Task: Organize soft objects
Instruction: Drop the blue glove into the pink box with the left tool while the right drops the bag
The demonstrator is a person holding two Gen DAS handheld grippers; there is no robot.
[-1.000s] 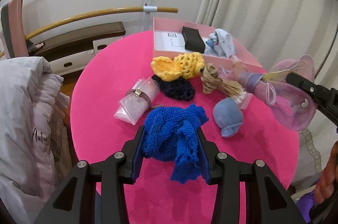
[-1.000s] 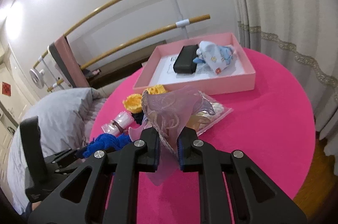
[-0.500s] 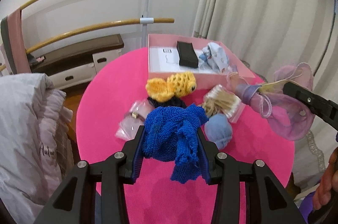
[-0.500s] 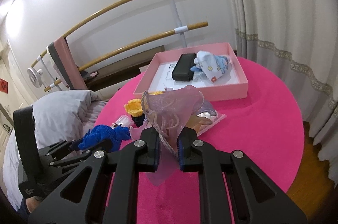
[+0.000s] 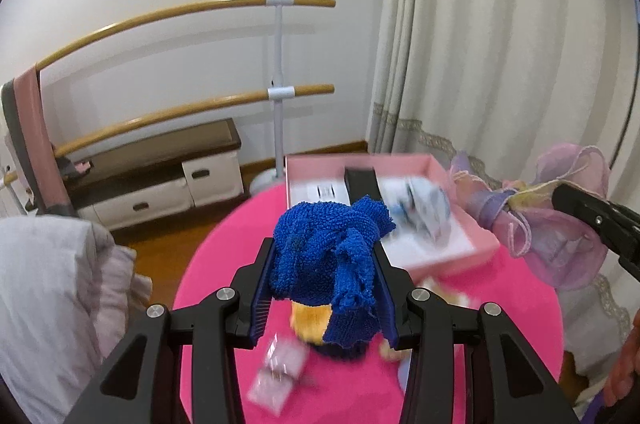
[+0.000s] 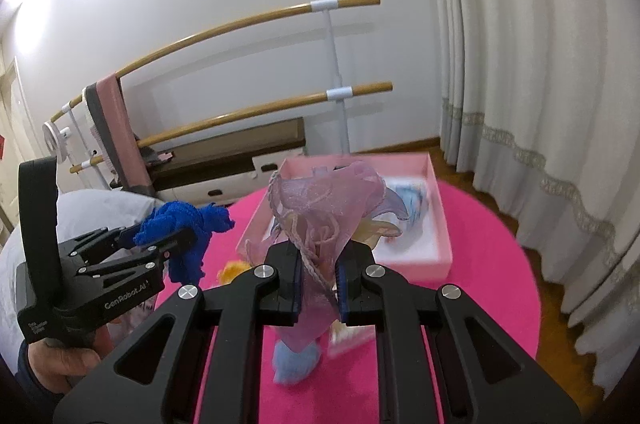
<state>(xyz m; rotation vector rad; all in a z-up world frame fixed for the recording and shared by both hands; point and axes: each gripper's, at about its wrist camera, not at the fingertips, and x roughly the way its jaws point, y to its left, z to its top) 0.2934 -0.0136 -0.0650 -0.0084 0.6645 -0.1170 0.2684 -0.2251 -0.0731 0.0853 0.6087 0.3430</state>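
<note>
My left gripper [image 5: 324,288] is shut on a blue knitted cloth [image 5: 328,256] and holds it high above the pink round table [image 5: 224,264]. It also shows in the right wrist view [image 6: 176,240]. My right gripper [image 6: 316,280] is shut on a sheer pink organza pouch [image 6: 324,208], also seen at the right of the left wrist view [image 5: 560,232]. An open pink box [image 5: 472,236] at the table's far side holds a black case [image 5: 362,184] and a white-blue cloth [image 5: 424,208].
On the table below lie a yellow knitted piece [image 5: 310,318], a clear packet [image 5: 276,376] and a light blue soft item [image 6: 296,360]. A grey quilt [image 5: 44,304] is at the left. Wooden ballet bars [image 5: 192,12], a low cabinet and curtains [image 5: 500,64] stand behind.
Both grippers have risen and tilted up toward the pink box, each keeping its cloth. The table items have dropped low in both views.
</note>
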